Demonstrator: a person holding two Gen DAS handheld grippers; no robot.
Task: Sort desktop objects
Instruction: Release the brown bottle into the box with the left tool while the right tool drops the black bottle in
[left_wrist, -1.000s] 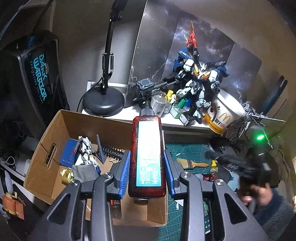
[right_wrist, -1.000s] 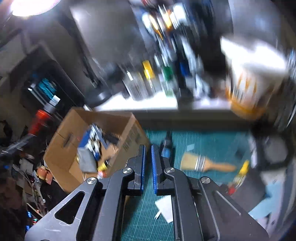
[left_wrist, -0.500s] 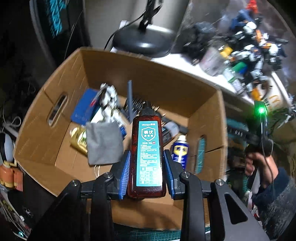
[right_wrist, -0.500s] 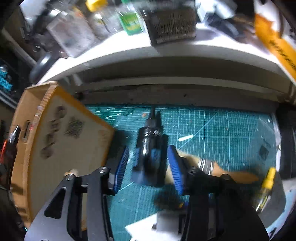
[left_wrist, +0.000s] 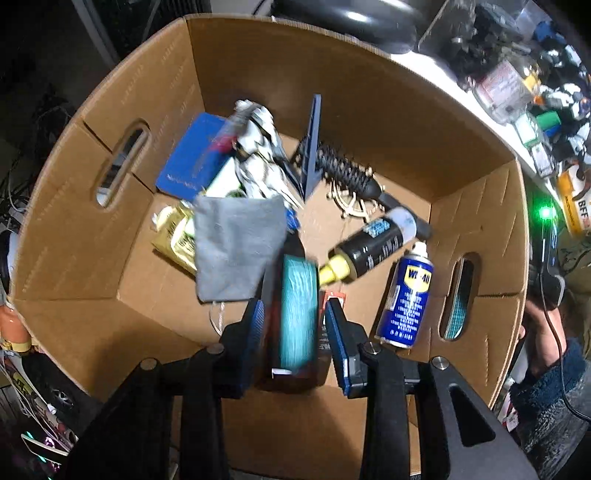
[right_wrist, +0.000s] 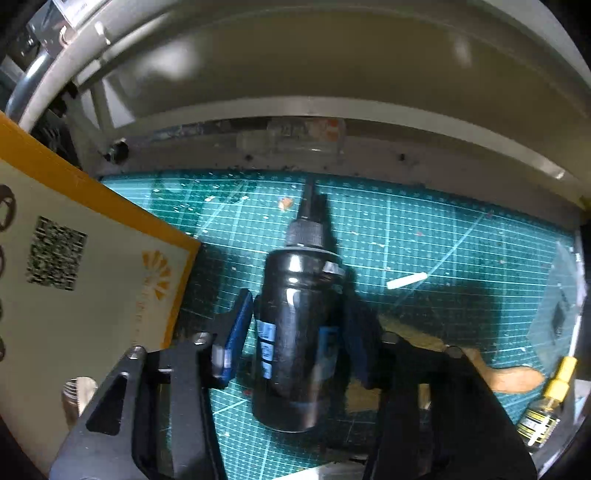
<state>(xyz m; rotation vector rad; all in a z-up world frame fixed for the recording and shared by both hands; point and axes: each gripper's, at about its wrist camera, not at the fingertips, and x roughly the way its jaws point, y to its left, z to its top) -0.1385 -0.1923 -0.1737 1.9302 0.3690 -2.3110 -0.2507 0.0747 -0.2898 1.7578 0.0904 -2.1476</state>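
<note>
My left gripper (left_wrist: 295, 325) is over the cardboard box (left_wrist: 369, 92), with the dark red bottle with a teal label (left_wrist: 297, 314) between its pads, tipped and blurred; the pads look slightly apart from it. My right gripper (right_wrist: 295, 325) is low over the green cutting mat (right_wrist: 424, 229), its open jaws on either side of a black bottle with a nozzle cap (right_wrist: 295, 325) lying on the mat. Small gaps show beside the bottle.
The box holds a WD-40 can (left_wrist: 406, 295), a black spray can (left_wrist: 373, 247), a grey pouch (left_wrist: 236, 247), a blue case (left_wrist: 192, 158), a hairbrush (left_wrist: 347, 173) and a white figure (left_wrist: 258, 147). On the mat lie a brush (right_wrist: 509, 376) and a small yellow-capped bottle (right_wrist: 543, 410). The box's outer wall (right_wrist: 74, 295) is at the left.
My left gripper dipped deeper into the box and the red bottle tilted and blurred between loosening pads. My right gripper dropped lower around the black bottle.
</note>
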